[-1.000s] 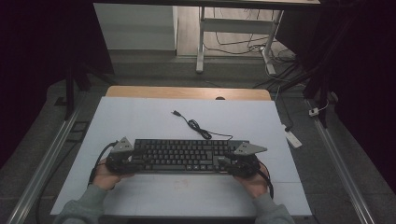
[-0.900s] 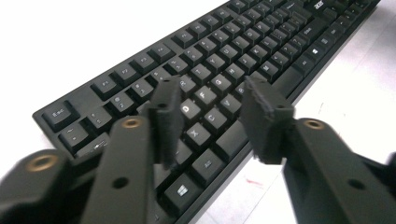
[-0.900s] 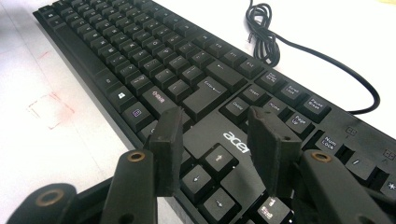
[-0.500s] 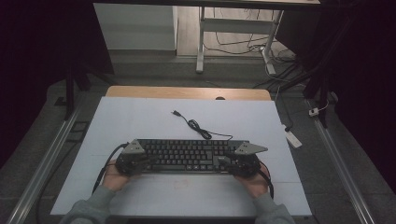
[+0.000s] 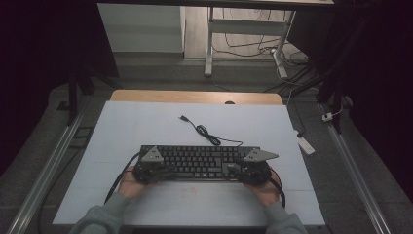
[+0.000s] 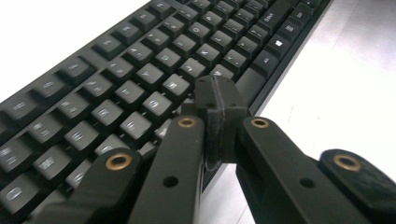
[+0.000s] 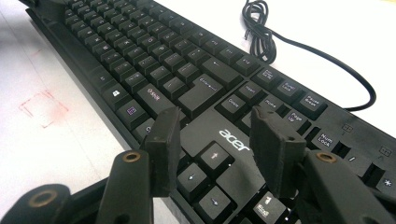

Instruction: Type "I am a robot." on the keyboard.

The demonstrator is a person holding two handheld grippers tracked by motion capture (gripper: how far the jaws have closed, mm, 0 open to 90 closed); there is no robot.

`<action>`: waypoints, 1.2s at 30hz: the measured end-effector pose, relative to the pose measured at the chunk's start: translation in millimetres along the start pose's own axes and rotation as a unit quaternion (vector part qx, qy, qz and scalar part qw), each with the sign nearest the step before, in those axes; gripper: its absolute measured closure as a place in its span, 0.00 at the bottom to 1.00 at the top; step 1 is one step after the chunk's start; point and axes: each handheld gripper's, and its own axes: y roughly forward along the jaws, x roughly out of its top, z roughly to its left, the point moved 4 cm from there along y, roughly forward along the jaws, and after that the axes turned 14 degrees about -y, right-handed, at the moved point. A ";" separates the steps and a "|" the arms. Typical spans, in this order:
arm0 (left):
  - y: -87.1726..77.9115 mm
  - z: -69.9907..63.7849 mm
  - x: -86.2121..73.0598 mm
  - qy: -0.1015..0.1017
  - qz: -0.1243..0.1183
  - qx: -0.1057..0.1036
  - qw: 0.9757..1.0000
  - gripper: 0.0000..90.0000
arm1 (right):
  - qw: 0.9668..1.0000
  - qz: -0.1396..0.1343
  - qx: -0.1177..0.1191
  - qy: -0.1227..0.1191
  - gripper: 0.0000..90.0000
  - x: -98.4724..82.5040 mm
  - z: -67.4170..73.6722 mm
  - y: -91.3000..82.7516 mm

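Note:
A black Acer keyboard [image 5: 204, 163] lies across the near half of the white table, its coiled cable [image 5: 202, 130] trailing toward the far side. My left gripper [image 5: 168, 170] hovers over the keyboard's left end. Its jaws are pressed together with nothing between them, the tips [image 6: 217, 91] just above the keys [image 6: 116, 84] near the front edge. My right gripper [image 5: 229, 170] is over the right end. It stands open above the logo and arrow keys [image 7: 215, 121], its jaws have just been opening, and they hold nothing. The cable [image 7: 261, 28] lies beyond the keyboard [image 7: 154, 60].
The white tabletop [image 5: 146, 126] ends in a wooden strip [image 5: 195, 96] at the far edge. A faint red mark [image 7: 42, 107] sits on the table in front of the keyboard. A white power strip [image 5: 304, 144] lies on the floor to the right.
My left hand and its gripper have slid to the right, from beside the keyboard's left end to over its keys. The right hand has stayed put.

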 end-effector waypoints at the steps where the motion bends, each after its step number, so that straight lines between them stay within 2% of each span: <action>1: 2.1 -1.5 0.5 0.001 0.002 -0.002 1.000 0.99 | 1.000 0.001 0.000 -0.001 0.59 -0.1 -0.1 -0.2; 13: 15.2 -6.7 -2.6 0.019 0.033 0.000 0.999 0.99 | 1.000 -0.001 -0.002 0.000 0.58 -0.2 -1.0 -0.6; 36: 19.8 -5.8 -5.1 0.019 0.040 0.008 0.999 0.99 | 1.000 0.001 -0.002 -0.002 0.57 -0.2 -0.6 -0.1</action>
